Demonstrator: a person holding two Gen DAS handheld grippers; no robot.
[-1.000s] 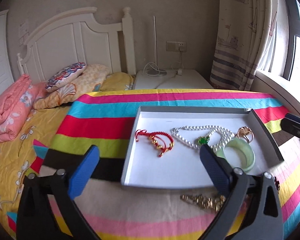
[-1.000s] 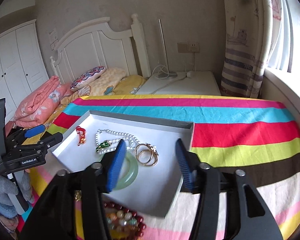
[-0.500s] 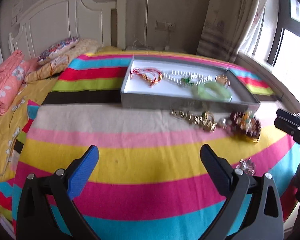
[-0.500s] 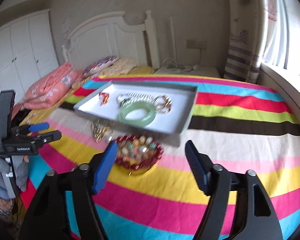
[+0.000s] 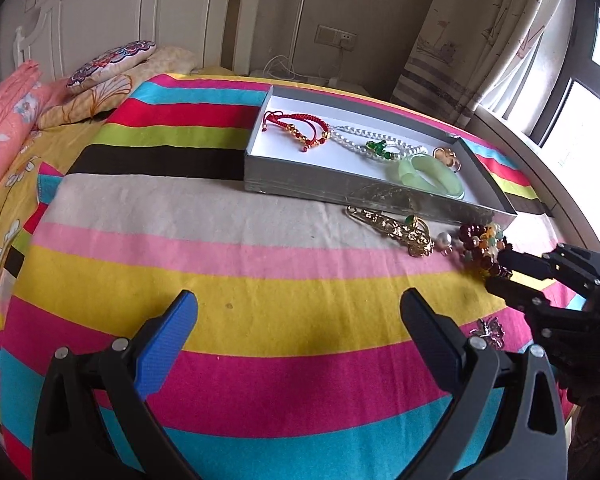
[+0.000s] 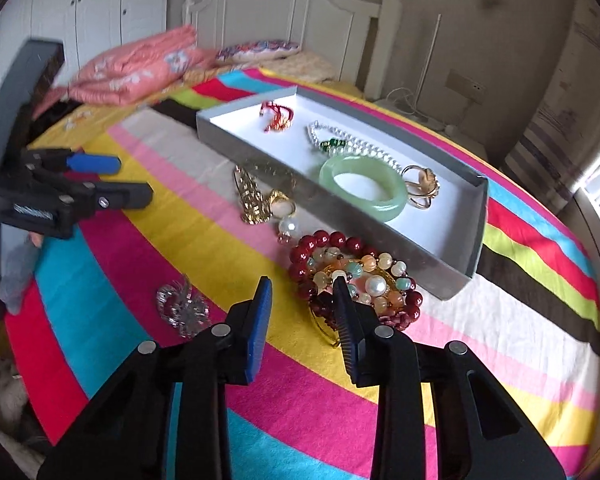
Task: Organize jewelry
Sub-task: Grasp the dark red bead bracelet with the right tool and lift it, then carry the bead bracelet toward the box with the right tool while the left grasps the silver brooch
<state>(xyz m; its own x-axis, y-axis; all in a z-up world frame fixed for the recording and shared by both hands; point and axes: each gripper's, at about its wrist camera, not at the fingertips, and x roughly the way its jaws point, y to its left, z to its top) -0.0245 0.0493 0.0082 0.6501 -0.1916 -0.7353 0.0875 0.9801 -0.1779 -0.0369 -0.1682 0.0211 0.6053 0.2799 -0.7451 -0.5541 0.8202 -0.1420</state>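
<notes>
The grey tray (image 5: 300, 184) (image 6: 256, 148) on the striped blanket holds a red cord bracelet (image 5: 296, 124), a pearl necklace (image 5: 364, 138), a jade bangle (image 6: 362, 188) and a gold ring (image 6: 420, 188). Just in front of it lie a gold chain (image 6: 256, 200), a loose pearl (image 6: 288, 226), a pile of bead bracelets (image 6: 352, 276) (image 5: 482, 242) and a silver brooch (image 6: 182, 308). My right gripper (image 6: 302, 286) (image 5: 494, 270) is closing. The pile's near edge sits between its tips, and the pads do not press on it. My left gripper (image 5: 298, 304) (image 6: 134, 180) hangs wide open over bare blanket.
Pillows (image 5: 112, 64) and a folded pink quilt (image 6: 140, 68) lie by the white headboard (image 5: 112, 12). A nightstand with cables (image 5: 300, 76), a curtain (image 5: 472, 40) and a window sill (image 5: 540, 168) border the bed's far and right sides.
Both grippers pulled back from over the tray and sank toward the blanket. The right one rolled, narrowed its jaws and came up to the bead pile.
</notes>
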